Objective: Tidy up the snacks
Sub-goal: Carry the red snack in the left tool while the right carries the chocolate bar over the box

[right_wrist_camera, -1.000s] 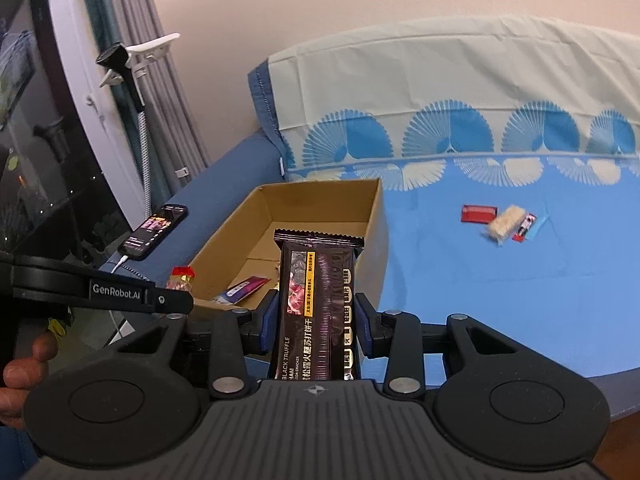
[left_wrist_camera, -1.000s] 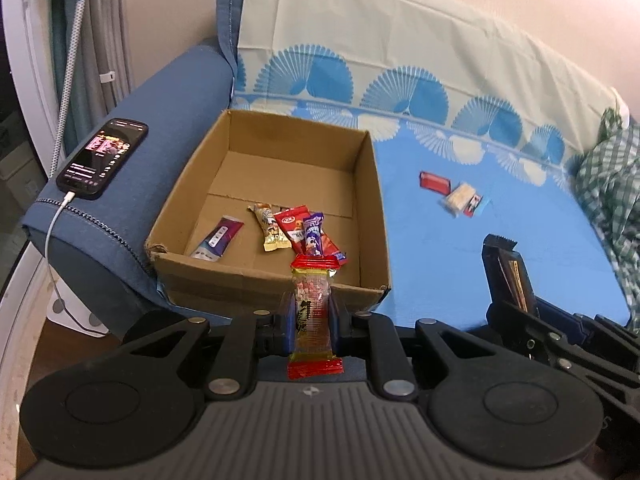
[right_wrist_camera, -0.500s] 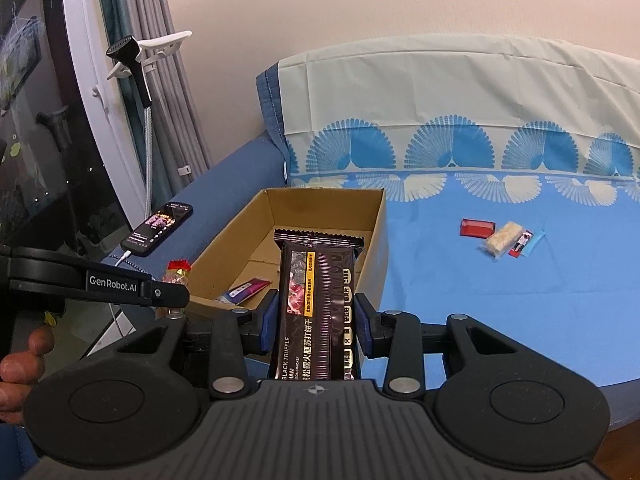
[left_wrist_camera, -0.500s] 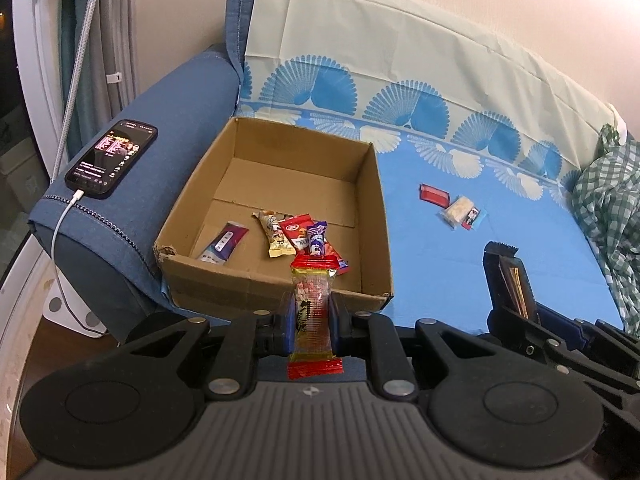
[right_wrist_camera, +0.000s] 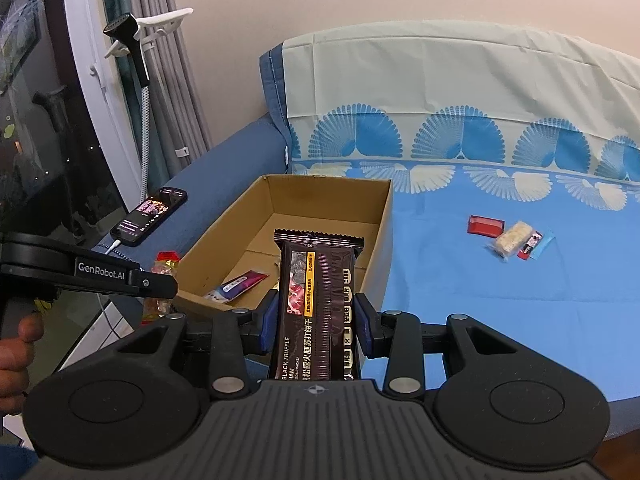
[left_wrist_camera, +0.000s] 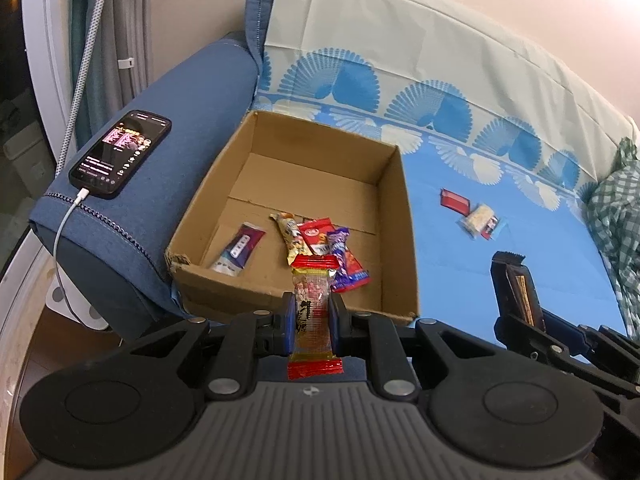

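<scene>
My left gripper (left_wrist_camera: 311,307) is shut on a small clear snack packet with red ends (left_wrist_camera: 313,296), held just over the near wall of the open cardboard box (left_wrist_camera: 402,216). Several snack packets (left_wrist_camera: 320,244) lie on the box floor. My right gripper (right_wrist_camera: 315,312) is shut on a dark cracker pack (right_wrist_camera: 318,300), in front of the box (right_wrist_camera: 382,220) near its right corner. It also shows in the left wrist view (left_wrist_camera: 516,292). A red packet (right_wrist_camera: 485,225), a pale bar (right_wrist_camera: 510,239) and a small blue-edged packet (right_wrist_camera: 534,245) lie on the blue sheet.
A phone (left_wrist_camera: 120,151) on a charging cable rests on the blue sofa armrest (left_wrist_camera: 192,92) left of the box. A checked cloth (left_wrist_camera: 616,220) lies at the far right. A curtain and window frame (right_wrist_camera: 80,120) stand at the left. The left gripper's side (right_wrist_camera: 92,272) crosses the right wrist view.
Both grippers have moved a little closer to the box and tilted slightly, still holding their packets. Nothing was let go.
</scene>
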Demonstrator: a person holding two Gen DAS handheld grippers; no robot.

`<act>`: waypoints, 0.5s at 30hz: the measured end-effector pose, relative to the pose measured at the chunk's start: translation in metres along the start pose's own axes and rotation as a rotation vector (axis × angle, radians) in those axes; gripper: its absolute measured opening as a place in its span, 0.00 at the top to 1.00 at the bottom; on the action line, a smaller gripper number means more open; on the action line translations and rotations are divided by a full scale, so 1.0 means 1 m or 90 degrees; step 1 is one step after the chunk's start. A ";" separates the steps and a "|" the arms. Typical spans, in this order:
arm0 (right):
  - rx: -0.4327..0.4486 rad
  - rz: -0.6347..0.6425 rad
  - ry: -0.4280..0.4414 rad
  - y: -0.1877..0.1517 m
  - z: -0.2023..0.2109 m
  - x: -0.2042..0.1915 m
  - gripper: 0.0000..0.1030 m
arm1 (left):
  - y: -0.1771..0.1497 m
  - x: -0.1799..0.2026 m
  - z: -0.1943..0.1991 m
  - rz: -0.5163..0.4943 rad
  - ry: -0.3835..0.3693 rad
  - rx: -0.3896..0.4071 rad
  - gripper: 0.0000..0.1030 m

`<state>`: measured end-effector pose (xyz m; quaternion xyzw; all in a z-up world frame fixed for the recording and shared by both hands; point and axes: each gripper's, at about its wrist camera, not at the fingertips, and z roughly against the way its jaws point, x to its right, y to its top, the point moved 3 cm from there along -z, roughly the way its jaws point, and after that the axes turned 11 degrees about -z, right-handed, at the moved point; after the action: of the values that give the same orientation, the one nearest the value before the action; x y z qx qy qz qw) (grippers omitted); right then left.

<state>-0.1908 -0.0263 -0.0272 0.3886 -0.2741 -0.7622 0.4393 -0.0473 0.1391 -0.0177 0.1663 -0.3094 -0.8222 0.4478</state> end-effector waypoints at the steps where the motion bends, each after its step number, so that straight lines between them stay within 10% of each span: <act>1: -0.002 -0.001 0.001 0.002 -0.003 -0.001 0.61 | 0.003 -0.003 -0.003 0.001 0.002 -0.001 0.82; 15: -0.052 0.012 0.014 0.026 -0.068 -0.022 0.61 | 0.051 -0.035 -0.055 0.011 0.018 -0.019 0.82</act>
<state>-0.1151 -0.0240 -0.0373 0.3761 -0.2414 -0.7642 0.4650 0.0343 0.1278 -0.0263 0.1689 -0.2923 -0.8204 0.4616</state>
